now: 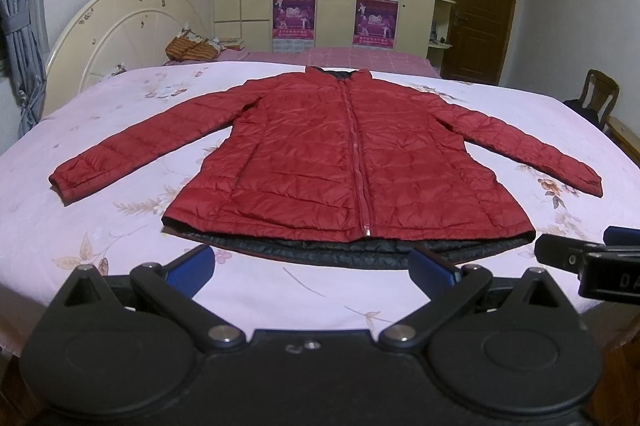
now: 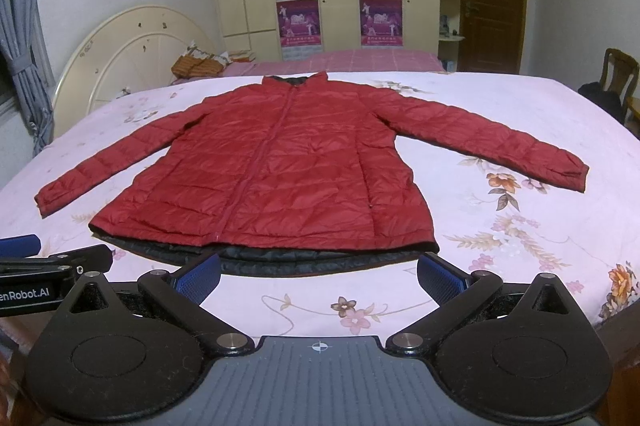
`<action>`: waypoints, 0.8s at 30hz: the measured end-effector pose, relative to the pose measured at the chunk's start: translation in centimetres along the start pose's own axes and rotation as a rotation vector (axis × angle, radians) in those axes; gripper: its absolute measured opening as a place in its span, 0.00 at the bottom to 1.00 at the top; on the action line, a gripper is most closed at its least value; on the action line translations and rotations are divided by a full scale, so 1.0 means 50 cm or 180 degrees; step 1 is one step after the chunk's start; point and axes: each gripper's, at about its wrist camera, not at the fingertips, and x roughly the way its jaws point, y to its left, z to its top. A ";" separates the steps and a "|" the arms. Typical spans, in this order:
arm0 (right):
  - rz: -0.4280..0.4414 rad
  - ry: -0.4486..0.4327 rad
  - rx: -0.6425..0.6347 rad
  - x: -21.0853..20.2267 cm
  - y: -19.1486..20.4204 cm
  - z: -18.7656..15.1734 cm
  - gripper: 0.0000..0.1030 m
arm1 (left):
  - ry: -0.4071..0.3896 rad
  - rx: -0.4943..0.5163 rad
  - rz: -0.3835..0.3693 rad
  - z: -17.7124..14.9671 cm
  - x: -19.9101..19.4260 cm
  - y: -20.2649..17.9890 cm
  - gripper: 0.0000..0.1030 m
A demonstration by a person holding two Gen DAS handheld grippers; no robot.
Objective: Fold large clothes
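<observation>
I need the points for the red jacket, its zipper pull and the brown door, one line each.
red jacket (image 2: 312, 161), right wrist view, on the chest panel.
zipper pull (image 1: 366, 230), left wrist view, at the hem end of the zipper.
brown door (image 1: 480, 5), left wrist view, on its middle panel.

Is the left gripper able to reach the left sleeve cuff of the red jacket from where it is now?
Probably yes. The left gripper is open and empty near the hem, and only bare bedsheet lies between it and the cuff, which lies flat with nothing on it.
</observation>
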 end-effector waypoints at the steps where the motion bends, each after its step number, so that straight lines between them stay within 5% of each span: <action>1: -0.0003 0.0001 0.0000 0.000 0.000 0.000 1.00 | -0.0001 -0.0005 0.0004 0.000 0.000 0.000 1.00; 24: -0.0004 -0.0001 0.0002 -0.001 0.000 0.000 1.00 | 0.0000 -0.0011 0.0002 -0.002 0.001 0.003 1.00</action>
